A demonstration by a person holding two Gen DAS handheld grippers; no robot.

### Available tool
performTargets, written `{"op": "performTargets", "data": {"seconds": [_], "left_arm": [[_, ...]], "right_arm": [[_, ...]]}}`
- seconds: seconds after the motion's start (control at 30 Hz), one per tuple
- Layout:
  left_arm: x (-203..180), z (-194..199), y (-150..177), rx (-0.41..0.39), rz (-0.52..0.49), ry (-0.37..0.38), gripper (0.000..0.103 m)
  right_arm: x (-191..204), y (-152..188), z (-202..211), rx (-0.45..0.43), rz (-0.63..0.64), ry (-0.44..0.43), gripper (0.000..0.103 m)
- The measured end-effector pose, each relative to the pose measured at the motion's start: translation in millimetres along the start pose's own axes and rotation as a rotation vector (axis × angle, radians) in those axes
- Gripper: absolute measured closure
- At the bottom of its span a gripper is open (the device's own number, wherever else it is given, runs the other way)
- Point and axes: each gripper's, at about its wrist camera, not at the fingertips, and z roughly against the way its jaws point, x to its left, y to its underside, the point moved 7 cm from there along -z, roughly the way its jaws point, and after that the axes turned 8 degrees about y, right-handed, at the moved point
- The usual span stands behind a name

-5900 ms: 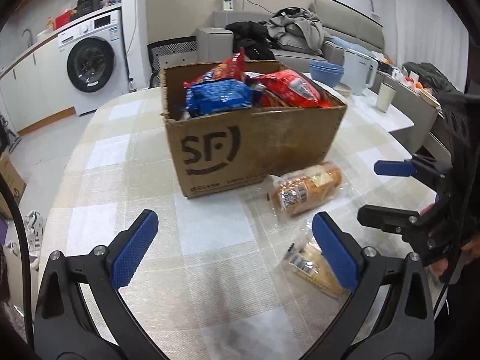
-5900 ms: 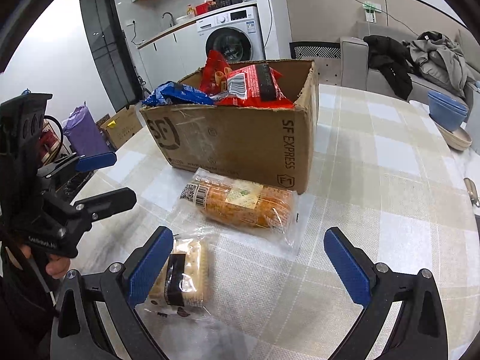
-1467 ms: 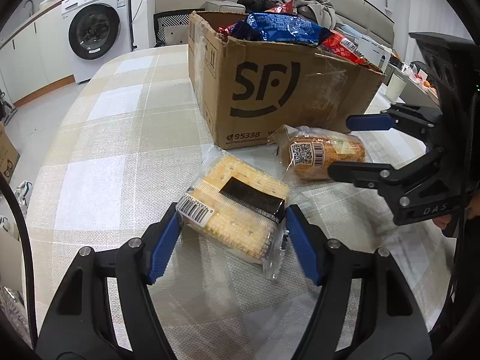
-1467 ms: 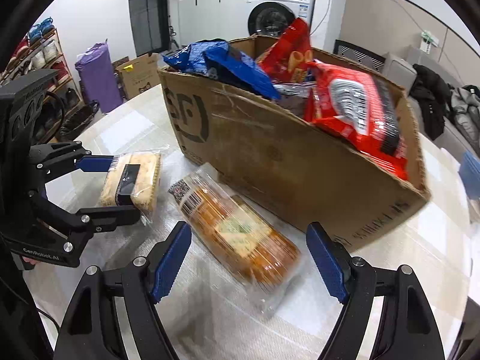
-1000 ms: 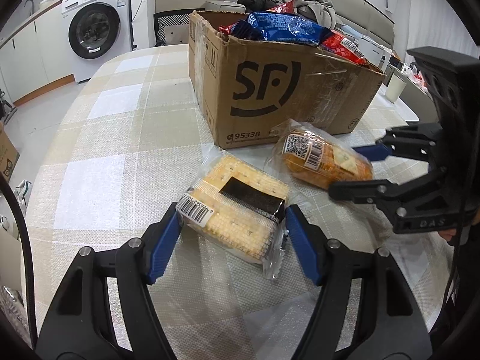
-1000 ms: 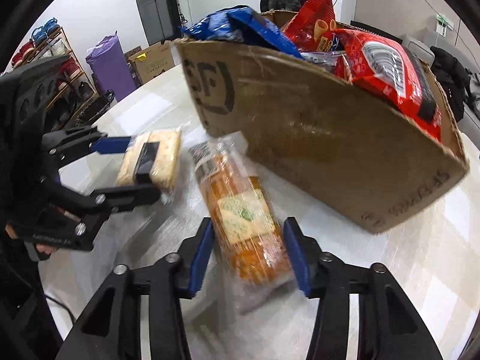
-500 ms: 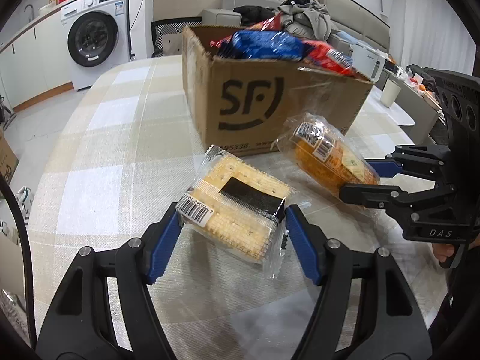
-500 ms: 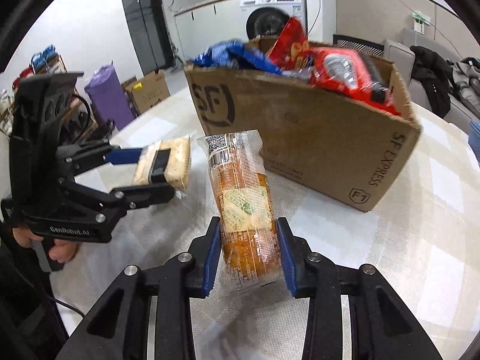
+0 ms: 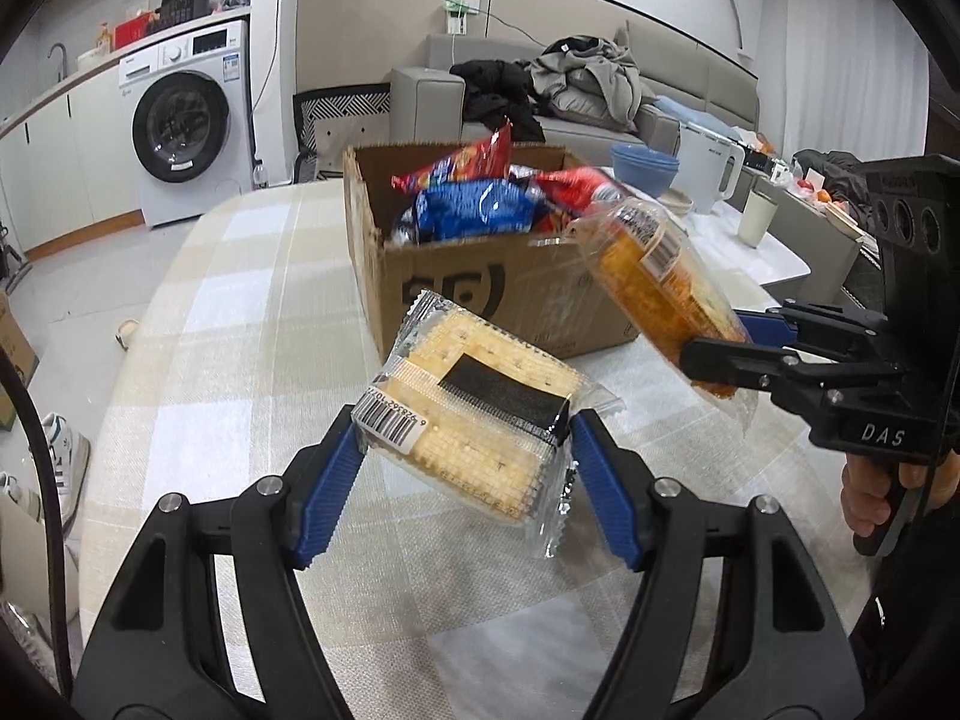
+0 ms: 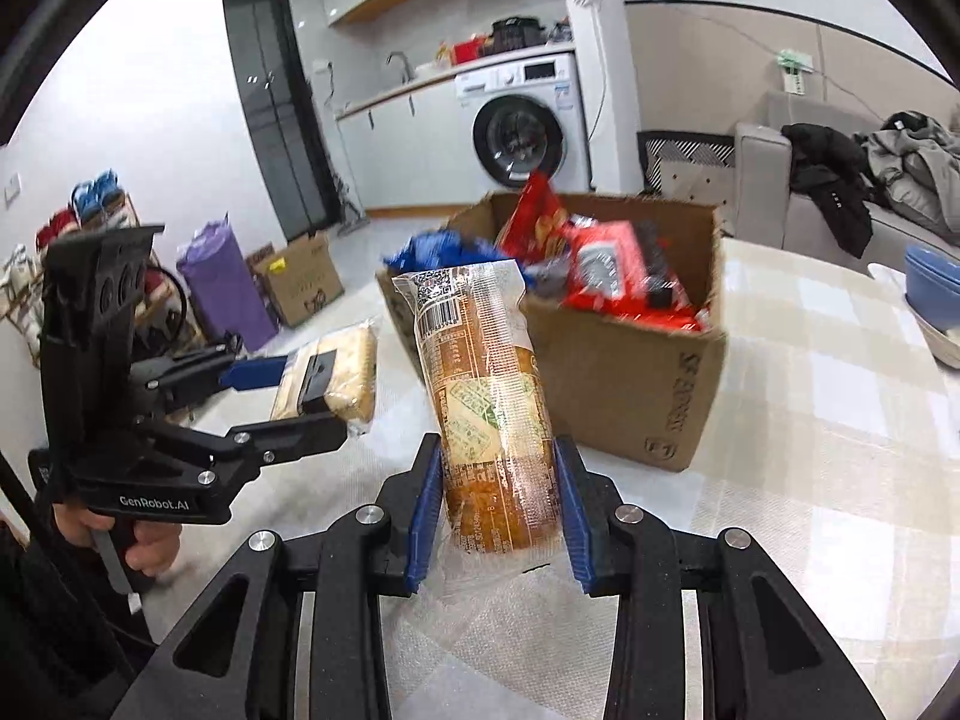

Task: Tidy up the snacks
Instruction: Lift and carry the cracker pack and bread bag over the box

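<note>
**A:** why's each gripper up off the worktop (image 9: 252,324)?

**B:** left gripper (image 9: 465,471) clamps the cracker pack (image 9: 480,414), right gripper (image 10: 495,507) pinches the bread roll pack (image 10: 486,402). Probably both headed for the full cardboard box (image 10: 624,384) just beyond.

The cracker pack (image 9: 474,414) hid part of the box (image 9: 516,306) logo. Snack bags (image 10: 606,264) in the box were motion-blurred, their labels unreadable. The bread pack (image 10: 492,408) covered the box's near corner. The bowls (image 10: 936,282) ran off the frame edge.
</note>
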Motion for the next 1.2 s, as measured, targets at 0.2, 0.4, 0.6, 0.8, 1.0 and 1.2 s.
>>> {"op": "performTargets", "data": {"seconds": [0.2, 0.4, 0.6, 0.8, 1.0, 1.2], "left_arm": [[-4.8, 20.2, -17.3, -0.048, 0.015, 0.007, 0.036], [-4.9, 34.4, -39.4, -0.091, 0.027, 0.003, 0.035], [-6.0, 40.6, -60.9, -0.113, 0.025, -0.006, 0.035], [-11.7, 41.7, -76.6, -0.116, 0.008, -0.023, 0.035], [-14.5, 34.7, -92.7, -0.113, 0.005, -0.022, 0.035], [-12.1, 22.1, -102.3, -0.097, 0.003, -0.027, 0.035]], "right_arm": [[-6.3, -15.1, 11.5, -0.058, -0.038, 0.002, 0.067], [-7.3, -38.6, 20.1, -0.107, -0.066, 0.018, 0.067], [-18.6, -63.7, 27.4, -0.154, -0.108, 0.035, 0.067], [-21.5, -76.7, 21.4, -0.163, -0.119, 0.046, 0.067], [-30.2, -88.8, 9.6, -0.167, -0.13, 0.049, 0.067], [-43.6, -96.6, 4.0, -0.179, -0.158, 0.066, 0.067]]}}
